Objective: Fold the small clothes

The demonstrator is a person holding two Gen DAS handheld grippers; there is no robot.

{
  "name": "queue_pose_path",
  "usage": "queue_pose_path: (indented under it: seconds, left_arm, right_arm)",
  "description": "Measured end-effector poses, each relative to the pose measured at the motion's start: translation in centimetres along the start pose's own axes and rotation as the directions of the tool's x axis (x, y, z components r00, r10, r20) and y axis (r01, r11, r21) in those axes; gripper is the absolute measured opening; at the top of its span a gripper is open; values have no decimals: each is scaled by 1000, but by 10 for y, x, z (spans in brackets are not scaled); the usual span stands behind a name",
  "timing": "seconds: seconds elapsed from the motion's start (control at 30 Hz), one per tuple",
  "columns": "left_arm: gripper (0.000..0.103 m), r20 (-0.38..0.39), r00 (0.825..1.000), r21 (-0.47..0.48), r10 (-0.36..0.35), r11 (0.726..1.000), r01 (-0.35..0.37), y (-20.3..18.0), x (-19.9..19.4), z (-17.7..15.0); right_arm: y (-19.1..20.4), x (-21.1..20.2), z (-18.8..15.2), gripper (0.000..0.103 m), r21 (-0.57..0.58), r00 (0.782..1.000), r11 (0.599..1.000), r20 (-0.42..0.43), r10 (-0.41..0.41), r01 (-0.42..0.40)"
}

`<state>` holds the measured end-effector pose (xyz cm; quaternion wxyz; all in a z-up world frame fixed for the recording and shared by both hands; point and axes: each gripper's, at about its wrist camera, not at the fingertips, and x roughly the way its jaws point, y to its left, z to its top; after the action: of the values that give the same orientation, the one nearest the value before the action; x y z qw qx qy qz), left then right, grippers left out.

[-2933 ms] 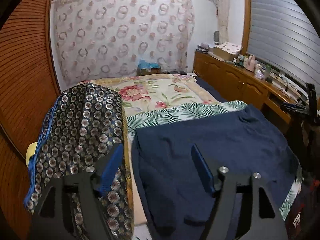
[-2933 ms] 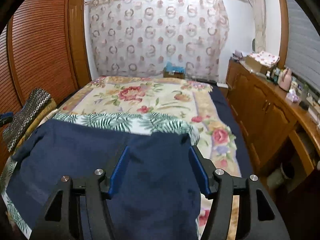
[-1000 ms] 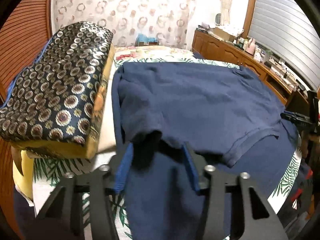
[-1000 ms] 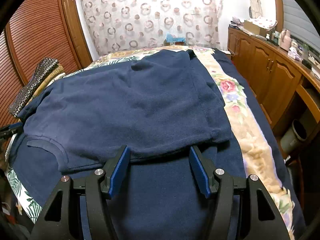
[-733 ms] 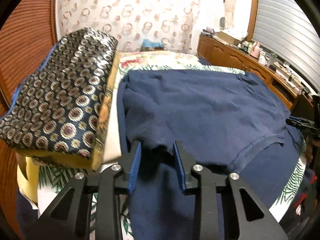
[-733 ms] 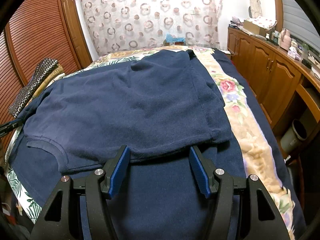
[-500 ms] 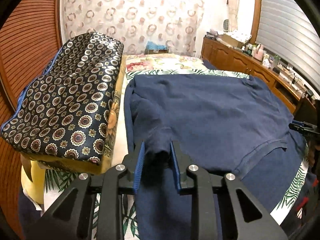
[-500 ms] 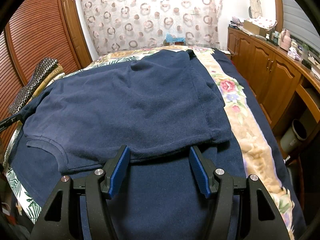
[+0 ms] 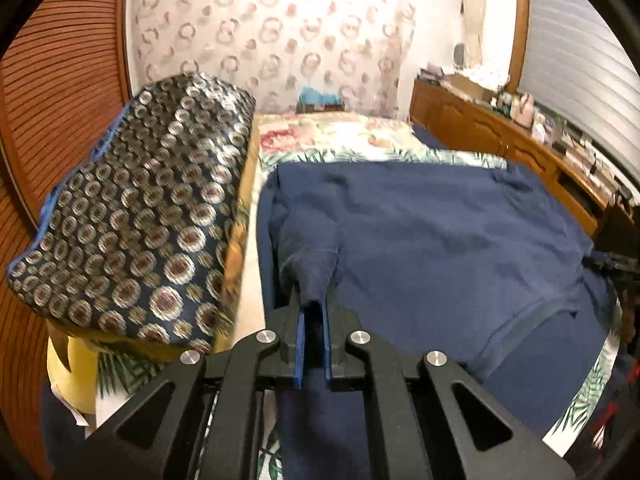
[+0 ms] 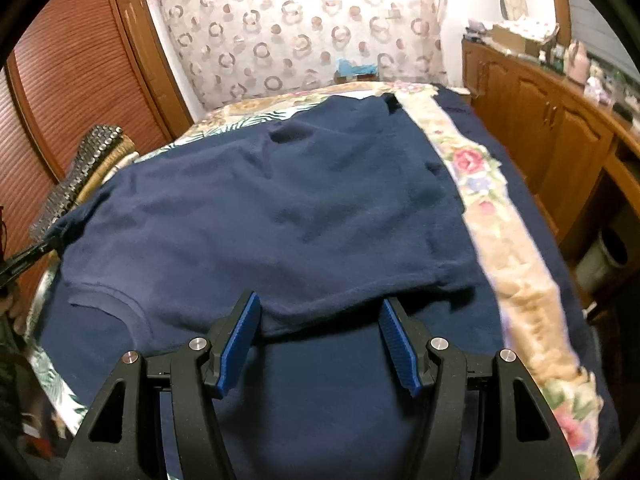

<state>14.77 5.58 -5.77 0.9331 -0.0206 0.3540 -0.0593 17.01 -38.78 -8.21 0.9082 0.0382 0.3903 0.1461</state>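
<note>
Sleeve (image 9: 310, 276) of navy shirt (image 10: 280, 208) now pinched in my L gripper (image 9: 313, 314), wide a sec ago; R gripper (image 10: 320, 338) wide, empty, so fold can start.

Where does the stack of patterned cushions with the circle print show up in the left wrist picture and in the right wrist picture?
Left wrist view: the patterned cushion stack fills the left side, beside the navy shirt.
Right wrist view: the same stack is small at the far left edge, beyond the shirt's left sleeve.
Shared landmark: the circle-print curtain on the far wall, top centre in both views.
</note>
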Motion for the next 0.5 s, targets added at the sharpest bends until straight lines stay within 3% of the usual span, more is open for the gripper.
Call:
queue_pose_path:
  seconds: [0.07,0.1,0.17,0.2,0.5]
  left_arm:
    - [7,11,1000,0,10,1000,-10,1,-2,3]
    - [7,15,1000,0,11,1000,-11,2,-3,4]
    - [7,24,1000,-7,10,1000,-10,4,-6,6]
    - [7,32,999,-11,9,1000,-9,5,-8,6]
    - [7,88,994,-52,-62,996,67,4,-43,1]
  right_arm:
    - [3,2,0,41,-13,1000,1000,-4,-1,1]
    - [4,3,1,27,-20,1000,1000,-4,-2,2]
    - [5,5,1,10,-32,1000,999,-8,-1,1]
    - [6,5,1,6,-38,1000,999,-5,1,-2]
    - [0,-48,7,3,-57,990,998,137,16,-8]
